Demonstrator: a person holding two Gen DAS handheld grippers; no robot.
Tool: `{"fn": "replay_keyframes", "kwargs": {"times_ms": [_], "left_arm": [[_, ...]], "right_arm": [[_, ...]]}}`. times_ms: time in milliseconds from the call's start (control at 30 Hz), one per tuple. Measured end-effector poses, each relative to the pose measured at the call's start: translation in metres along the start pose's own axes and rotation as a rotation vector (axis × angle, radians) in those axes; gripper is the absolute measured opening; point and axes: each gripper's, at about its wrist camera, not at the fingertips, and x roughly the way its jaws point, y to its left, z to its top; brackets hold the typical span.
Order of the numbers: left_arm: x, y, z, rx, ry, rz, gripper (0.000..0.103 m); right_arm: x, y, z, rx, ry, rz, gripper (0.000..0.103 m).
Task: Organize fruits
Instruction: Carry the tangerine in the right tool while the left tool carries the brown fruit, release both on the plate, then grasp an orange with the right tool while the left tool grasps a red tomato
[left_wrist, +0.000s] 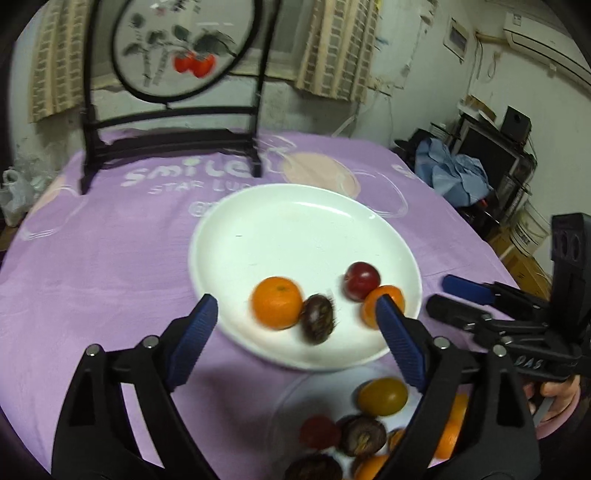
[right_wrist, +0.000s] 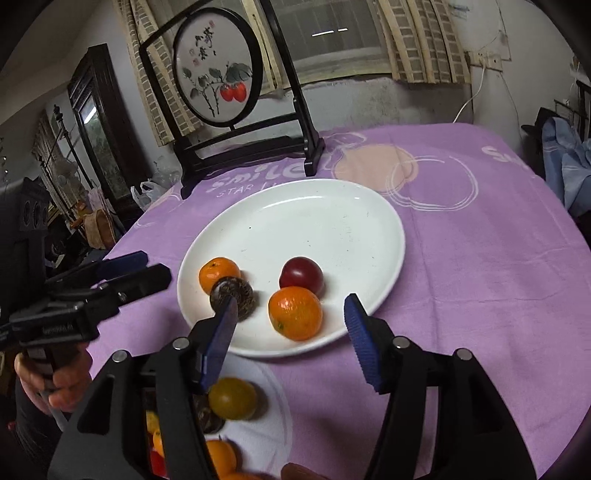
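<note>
Here the left hand-held gripper (left_wrist: 295, 325) hangs wide apart and empty above the near rim of the white plate (left_wrist: 295, 221); the right hand-held gripper (right_wrist: 290, 321) is likewise spread wide, holding nothing. Nearest, a clear bowl (right_wrist: 269, 417) holds a greenish fruit (right_wrist: 232, 398) and more. On the plate lie two oranges (right_wrist: 295, 313), a dark brown fruit (right_wrist: 236, 295) and a red plum (right_wrist: 301, 275). Beyond, a framed round painting (right_wrist: 218, 70) stands on the purple-clothed desk (right_wrist: 480, 277).

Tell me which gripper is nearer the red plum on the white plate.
Right. The right gripper points at the plate's near edge, with the red plum just beyond its open fingers. The left gripper hovers off the plate's left rim, farther away.
</note>
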Motion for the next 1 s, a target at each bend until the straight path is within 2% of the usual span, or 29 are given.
{"fn": "replay_keyframes", "kwargs": {"times_ms": [167, 267, 467, 767, 900, 1000], "left_arm": [[-0.026, 0.009, -0.027, 0.009, -0.009, 0.039, 0.094], [-0.038, 0.019, -0.048, -0.009, 0.014, 0.053, 0.095], [-0.051, 0.036, -0.079, -0.057, 0.045, 0.069, 0.095], [-0.06, 0.035, -0.095, -0.011, 0.039, 0.072, 0.095], [-0.062, 0.032, -0.096, 0.004, 0.036, 0.07, 0.095], [-0.065, 0.032, -0.096, 0.013, 0.036, 0.058, 0.095]], "right_arm": [[-0.017, 0.002, -0.025, -0.035, 0.033, 0.001, 0.061], [-0.026, 0.001, -0.042, -0.053, 0.049, -0.006, 0.061], [-0.036, -0.014, -0.074, 0.0, 0.111, 0.005, 0.061], [-0.042, -0.023, -0.098, 0.089, 0.175, 0.093, 0.059], [-0.043, -0.023, -0.1, 0.107, 0.181, 0.141, 0.046], [-0.042, -0.024, -0.101, 0.128, 0.189, 0.172, 0.045]]}}
